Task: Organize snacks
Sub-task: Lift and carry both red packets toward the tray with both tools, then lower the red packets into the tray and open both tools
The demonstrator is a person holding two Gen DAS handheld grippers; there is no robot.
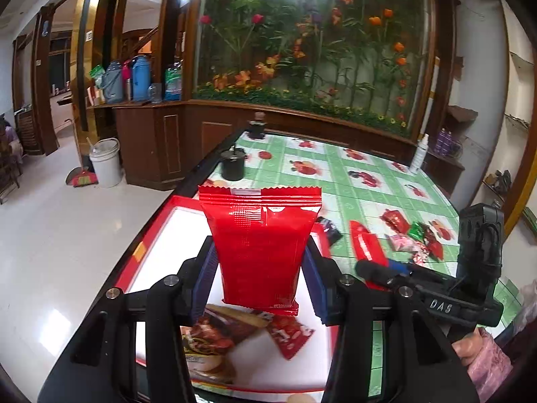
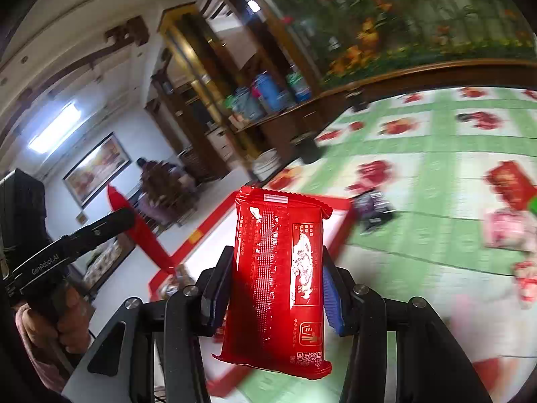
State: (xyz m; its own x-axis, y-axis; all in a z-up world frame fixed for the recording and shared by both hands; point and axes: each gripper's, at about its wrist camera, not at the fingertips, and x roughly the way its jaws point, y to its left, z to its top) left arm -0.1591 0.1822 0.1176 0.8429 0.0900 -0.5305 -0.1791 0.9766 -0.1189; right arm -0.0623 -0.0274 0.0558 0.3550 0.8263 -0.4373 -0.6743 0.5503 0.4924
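1. Our left gripper [image 1: 258, 278] has its fingers [image 1: 205, 277] closed on a glossy red snack packet [image 1: 260, 245], held upright by its sides, with a crimped, saw-toothed top edge and a back seam running down the middle.
2. That packet hangs over a red-rimmed white tray [image 1: 152, 235] on the bench [image 1: 362, 181], which wears a green-and-white checked cloth with red fruit prints.
3. In the tray lie a brown printed packet [image 1: 214, 329] and a small red sachet [image 1: 290, 336].
4. Our right gripper [image 2: 273, 288] clamps a second red packet [image 2: 278, 278], its back facing us with white print, a panel and a QR code near the bottom edge.
5. This second packet sits in the air near the tray's corner [image 2: 345, 210].
6. Loose red, pink, green and dark wrappers [image 1: 411, 235] lie scattered on the cloth beyond the tray.
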